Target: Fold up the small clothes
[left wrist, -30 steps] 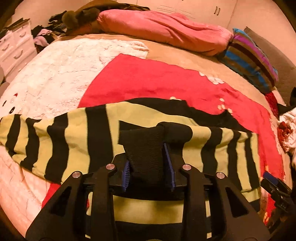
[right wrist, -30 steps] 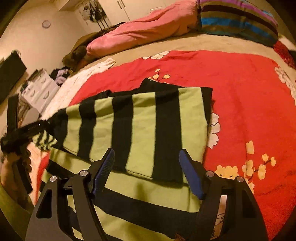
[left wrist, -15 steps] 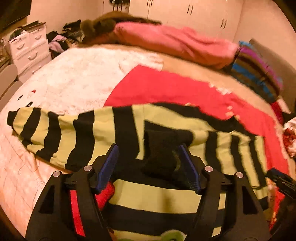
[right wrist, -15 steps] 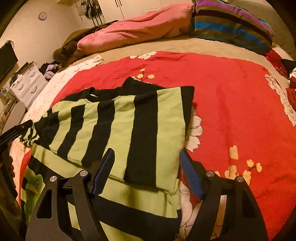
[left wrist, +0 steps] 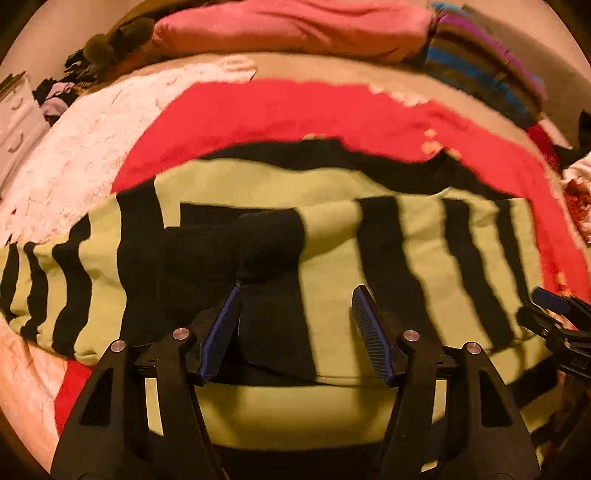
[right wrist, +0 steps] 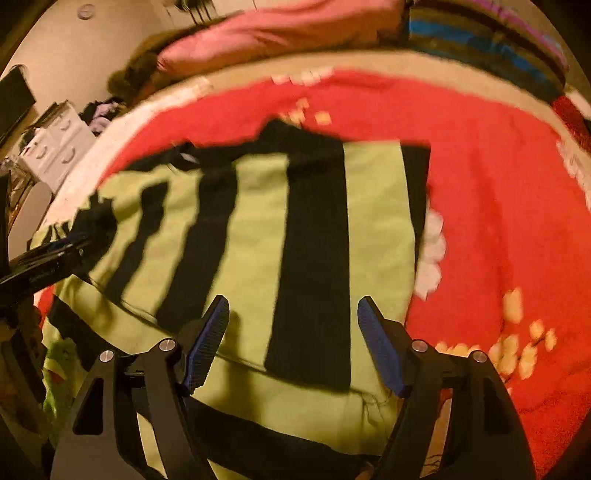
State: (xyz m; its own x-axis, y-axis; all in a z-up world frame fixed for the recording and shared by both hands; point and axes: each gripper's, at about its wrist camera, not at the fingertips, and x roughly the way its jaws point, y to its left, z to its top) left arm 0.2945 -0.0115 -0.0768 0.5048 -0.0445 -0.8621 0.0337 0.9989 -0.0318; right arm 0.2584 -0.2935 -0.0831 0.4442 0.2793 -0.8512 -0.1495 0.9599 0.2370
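A small lime-green and black striped sweater [left wrist: 332,236] lies on a red flowered blanket [left wrist: 295,110], with one sleeve folded across its body. Its black cuff [left wrist: 236,251] rests on the fabric just ahead of my left gripper [left wrist: 295,314], which is open and empty low over the garment. In the right wrist view the folded sleeve [right wrist: 314,229] covers the sweater body, and my right gripper [right wrist: 291,325] is open and empty above its near edge. Each gripper shows at the edge of the other's view.
A pink duvet [left wrist: 288,26] and a striped pillow [left wrist: 480,59] lie at the head of the bed. A white fluffy blanket [left wrist: 92,147] lies left. White drawers [right wrist: 55,147] and a clothes pile [left wrist: 62,88] stand beyond the bed's left side.
My left gripper opened and let go of the black cuff, which now lies on the sweater. Both grippers have moved lower and closer to the garment.
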